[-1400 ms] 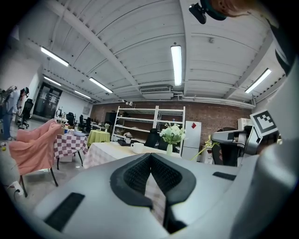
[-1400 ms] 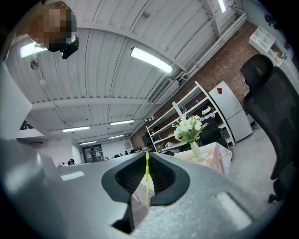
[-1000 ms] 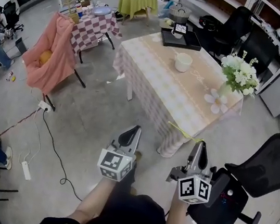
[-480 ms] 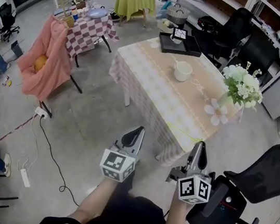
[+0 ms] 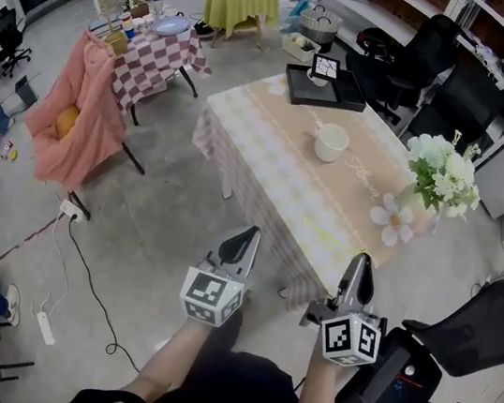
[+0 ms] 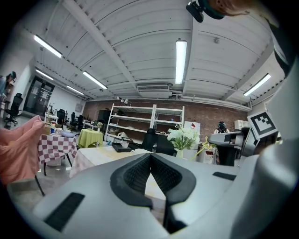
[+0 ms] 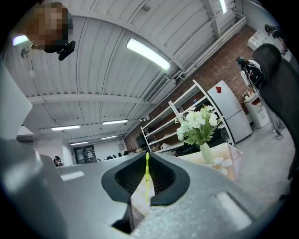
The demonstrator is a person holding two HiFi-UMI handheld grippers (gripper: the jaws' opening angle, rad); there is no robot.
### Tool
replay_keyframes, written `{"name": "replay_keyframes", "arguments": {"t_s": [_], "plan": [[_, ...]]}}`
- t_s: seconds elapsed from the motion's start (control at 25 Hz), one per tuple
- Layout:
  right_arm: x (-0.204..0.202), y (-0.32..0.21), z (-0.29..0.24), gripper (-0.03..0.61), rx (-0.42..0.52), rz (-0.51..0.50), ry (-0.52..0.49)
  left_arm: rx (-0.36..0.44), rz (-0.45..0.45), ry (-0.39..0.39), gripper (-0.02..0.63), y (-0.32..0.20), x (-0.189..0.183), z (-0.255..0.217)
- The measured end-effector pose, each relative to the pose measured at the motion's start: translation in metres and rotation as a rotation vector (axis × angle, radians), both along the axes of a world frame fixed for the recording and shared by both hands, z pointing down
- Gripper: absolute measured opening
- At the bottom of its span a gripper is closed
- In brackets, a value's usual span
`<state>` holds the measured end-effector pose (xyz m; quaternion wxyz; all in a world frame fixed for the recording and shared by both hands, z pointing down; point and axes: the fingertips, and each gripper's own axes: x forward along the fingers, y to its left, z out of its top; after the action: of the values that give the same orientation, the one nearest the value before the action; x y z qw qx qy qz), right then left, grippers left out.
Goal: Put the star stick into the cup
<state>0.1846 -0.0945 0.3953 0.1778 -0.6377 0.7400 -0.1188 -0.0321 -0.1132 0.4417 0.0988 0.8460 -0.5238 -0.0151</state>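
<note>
the desk (image 5: 277, 162), under a pale checked cloth, shows whole only in the head view. the left gripper view catches just a strip of it past the jaws, and the right gripper view only one corner. the black office chair (image 5: 498, 325) is cut off at the head view's right edge. a vase of white flowers (image 5: 446, 174) stands at the desk's right end; the right gripper view gives it side-on. the white cup (image 5: 330, 143) stands mid-desk, well apart from both grippers, and the right gripper view does not show it. the left gripper (image 5: 247, 235) has its jaws together on nothing. the right gripper (image 5: 362, 259) is clamped on the star stick (image 7: 147, 179), a thin yellow-green rod between the pads. its star end cannot be made out, and the head view barely shows the rod.
</note>
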Motion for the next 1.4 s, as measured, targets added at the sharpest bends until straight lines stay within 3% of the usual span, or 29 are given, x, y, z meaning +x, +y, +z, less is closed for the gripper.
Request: {"name": "replay_keyframes", "arguments": {"t_s": [1.4], "plan": [[-0.034, -0.131, 0.001, 0.017, 0.012, 0.055, -0.003, 0.017, 0.062, 0.000, 0.011, -0.149, -0.029, 0.003]]}}
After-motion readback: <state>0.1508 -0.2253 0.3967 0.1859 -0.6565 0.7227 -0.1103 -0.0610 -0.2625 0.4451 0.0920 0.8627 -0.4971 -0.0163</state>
